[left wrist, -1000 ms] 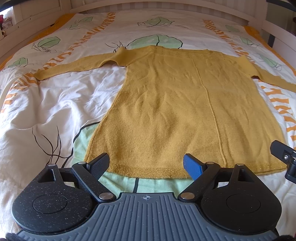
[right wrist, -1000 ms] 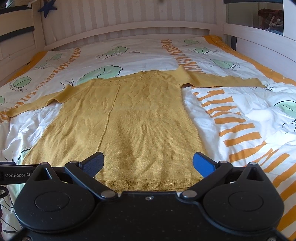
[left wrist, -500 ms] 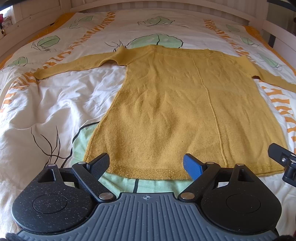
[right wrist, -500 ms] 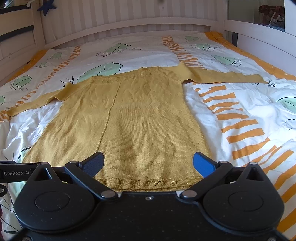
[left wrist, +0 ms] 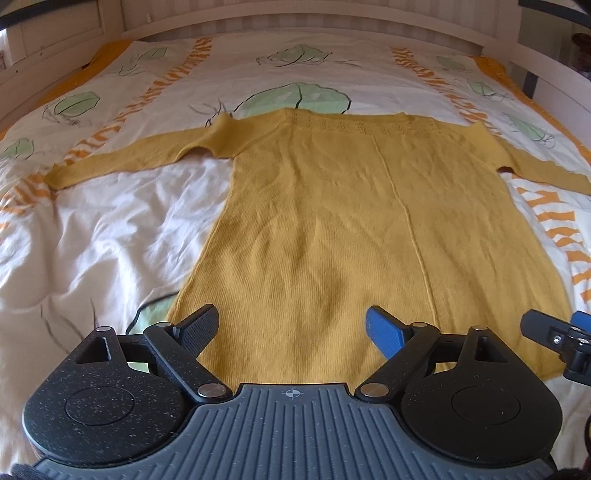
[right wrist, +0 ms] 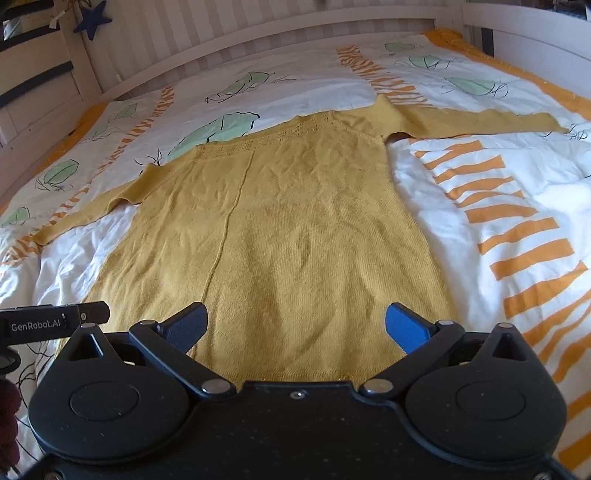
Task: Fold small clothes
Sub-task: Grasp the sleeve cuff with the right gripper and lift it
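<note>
**Sweater flat, hem partly hidden**

On the duvet (left wrist: 110,229) the yellow sweater (left wrist: 351,229) lay spread flat, sleeves out. Near its hem hovered the left gripper (left wrist: 291,328) and right gripper (right wrist: 295,325), both wide open and empty (their bodies hid the hem's middle).

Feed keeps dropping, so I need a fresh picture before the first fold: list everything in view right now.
sweater: one, mustard yellow knit, spread flat on the bed, both sleeves out to the sides, hem nearest the cameras.
duvet: one, white with green leaves and orange stripes, under the sweater.
bed frame: one, white slatted wood, round the far end and sides.
star ornament: one, dark blue, hanging on the frame at far left, right wrist view.
left gripper: one, black with a blue pad, jaws open, above the hem.
right gripper: one, black with a blue pad, jaws open, above the hem.
</note>
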Action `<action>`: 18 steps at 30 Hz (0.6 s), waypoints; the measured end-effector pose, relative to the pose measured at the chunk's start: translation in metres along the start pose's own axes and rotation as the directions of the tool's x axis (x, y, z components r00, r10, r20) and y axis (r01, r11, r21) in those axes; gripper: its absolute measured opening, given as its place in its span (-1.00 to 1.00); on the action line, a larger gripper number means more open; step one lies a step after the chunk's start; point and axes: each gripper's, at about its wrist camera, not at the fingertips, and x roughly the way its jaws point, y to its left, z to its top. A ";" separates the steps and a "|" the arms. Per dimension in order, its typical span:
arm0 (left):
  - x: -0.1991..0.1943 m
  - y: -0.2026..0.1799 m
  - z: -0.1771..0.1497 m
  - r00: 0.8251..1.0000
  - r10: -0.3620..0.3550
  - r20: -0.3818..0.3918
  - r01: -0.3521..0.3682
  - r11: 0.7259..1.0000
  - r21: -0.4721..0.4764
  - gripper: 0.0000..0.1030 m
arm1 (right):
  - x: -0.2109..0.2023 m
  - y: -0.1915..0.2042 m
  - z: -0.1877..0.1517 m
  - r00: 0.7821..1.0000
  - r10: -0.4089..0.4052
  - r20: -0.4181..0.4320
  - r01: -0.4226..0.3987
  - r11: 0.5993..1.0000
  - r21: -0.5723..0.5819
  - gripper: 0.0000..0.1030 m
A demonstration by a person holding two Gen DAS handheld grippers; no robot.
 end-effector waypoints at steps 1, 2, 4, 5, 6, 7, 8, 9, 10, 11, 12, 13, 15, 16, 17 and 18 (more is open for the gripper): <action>0.003 0.000 0.004 1.000 -0.011 0.006 0.011 1.000 0.001 0.69 | 0.003 -0.004 0.004 1.000 0.008 -0.004 -0.008 1.000 0.002 0.98; 0.007 0.000 0.009 1.000 -0.026 0.012 0.026 1.000 -0.001 0.69 | 0.006 -0.008 0.008 1.000 0.018 -0.009 -0.018 1.000 0.006 0.98; 0.015 0.000 0.019 0.998 -0.056 0.022 0.056 0.998 -0.010 0.69 | 0.011 -0.019 0.017 0.999 0.049 -0.017 -0.049 0.999 0.018 0.98; 0.019 0.001 0.024 0.997 -0.072 0.029 0.073 0.997 -0.017 0.69 | 0.015 -0.027 0.023 0.997 0.072 -0.026 -0.071 0.997 0.033 0.98; 0.023 0.001 0.030 0.995 -0.090 0.038 0.091 0.996 -0.022 0.69 | 0.019 -0.034 0.029 0.995 0.092 -0.036 -0.090 0.995 0.050 0.98; 0.027 0.001 0.035 0.993 -0.110 0.049 0.111 0.993 -0.028 0.69 | 0.024 -0.042 0.035 0.993 0.109 -0.047 -0.106 0.992 0.071 0.98; 0.031 0.001 0.040 0.990 -0.126 0.059 0.128 0.991 -0.033 0.69 | 0.029 -0.051 0.042 0.991 0.125 -0.057 -0.119 0.989 0.093 0.98; 0.036 0.002 0.046 0.987 -0.144 0.070 0.147 0.988 -0.041 0.69 | 0.034 -0.060 0.049 0.989 0.136 -0.066 -0.128 0.985 0.112 0.98; 0.040 0.002 0.052 0.984 -0.157 0.078 0.162 0.986 -0.050 0.70 | 0.038 -0.069 0.056 0.987 0.142 -0.071 -0.131 0.983 0.132 0.98; 0.045 0.002 0.059 0.982 -0.168 0.090 0.173 0.983 -0.061 0.70 | 0.041 -0.079 0.063 0.988 0.139 -0.071 -0.127 0.980 0.151 0.98; 0.051 0.002 0.065 0.980 -0.173 0.101 0.180 0.981 -0.070 0.70 | 0.044 -0.090 0.071 0.990 0.128 -0.065 -0.116 0.979 0.168 0.98; 0.056 0.002 0.071 0.979 -0.171 0.112 0.180 0.981 -0.076 0.70 | 0.047 -0.100 0.080 0.992 0.111 -0.056 -0.099 0.978 0.185 0.98; 0.069 -0.002 0.085 0.982 -0.138 0.132 0.147 0.987 -0.064 0.70 | 0.052 -0.122 0.097 0.997 0.070 -0.034 -0.061 0.976 0.211 0.98; 0.075 -0.005 0.090 0.983 -0.116 0.144 0.124 0.991 -0.049 0.70 | 0.054 -0.134 0.107 0.999 0.044 -0.020 -0.038 0.974 0.222 0.98; 0.081 -0.009 0.096 0.983 -0.090 0.157 0.096 0.995 -0.030 0.70 | 0.056 -0.145 0.116 1.000 0.018 -0.009 -0.015 0.973 0.232 0.98; 0.088 -0.012 0.100 0.983 -0.070 0.168 0.073 0.997 -0.013 0.70 | 0.059 -0.159 0.125 1.000 -0.014 -0.002 0.014 0.970 0.244 0.98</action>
